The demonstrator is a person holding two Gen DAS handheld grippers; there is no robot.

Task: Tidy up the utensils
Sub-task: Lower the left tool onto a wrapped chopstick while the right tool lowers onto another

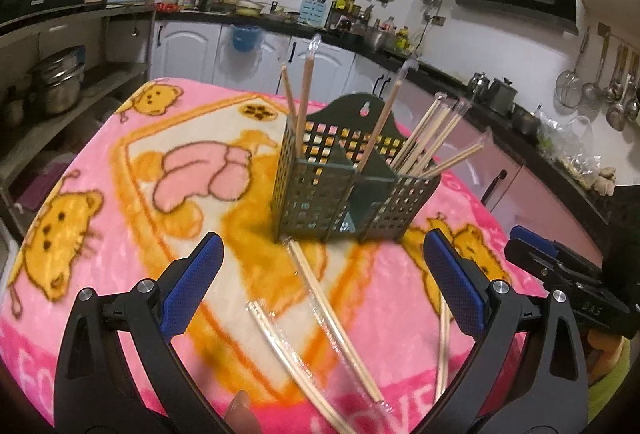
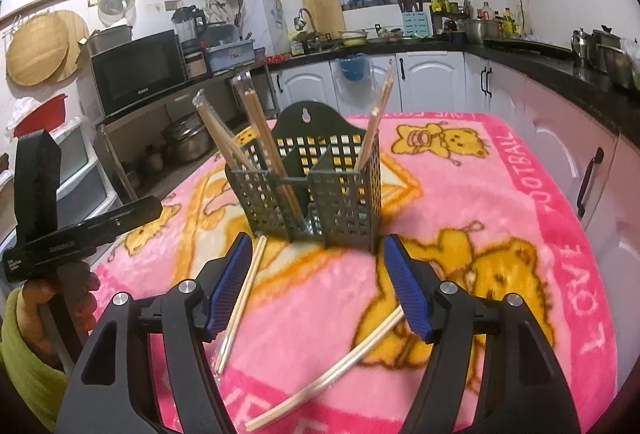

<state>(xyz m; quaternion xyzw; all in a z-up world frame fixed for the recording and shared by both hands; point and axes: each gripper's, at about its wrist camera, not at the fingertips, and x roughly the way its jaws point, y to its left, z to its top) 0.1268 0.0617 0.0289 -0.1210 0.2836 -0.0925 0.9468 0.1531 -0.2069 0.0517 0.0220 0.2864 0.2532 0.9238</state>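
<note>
— Why both held off like that? Left hand-held gripper (image 1: 320, 282) spread wide, grasping nothing; right hand-held gripper (image 2: 318, 286) the same.

— Lining up, probably. Loose chopsticks (image 1: 336, 322) lying on the blanket (image 1: 120, 162) over the worktop, just before the green basket (image 1: 352, 190).

— And the rest?

— Standing upright in the basket's compartments, sorted already.

The right gripper (image 2: 316, 288) hung wide open and empty above the blanket (image 2: 500, 218). Ahead of it stood the holder (image 2: 308, 194); wrapped chopsticks (image 2: 240, 298) lay beneath its fingers.
</note>
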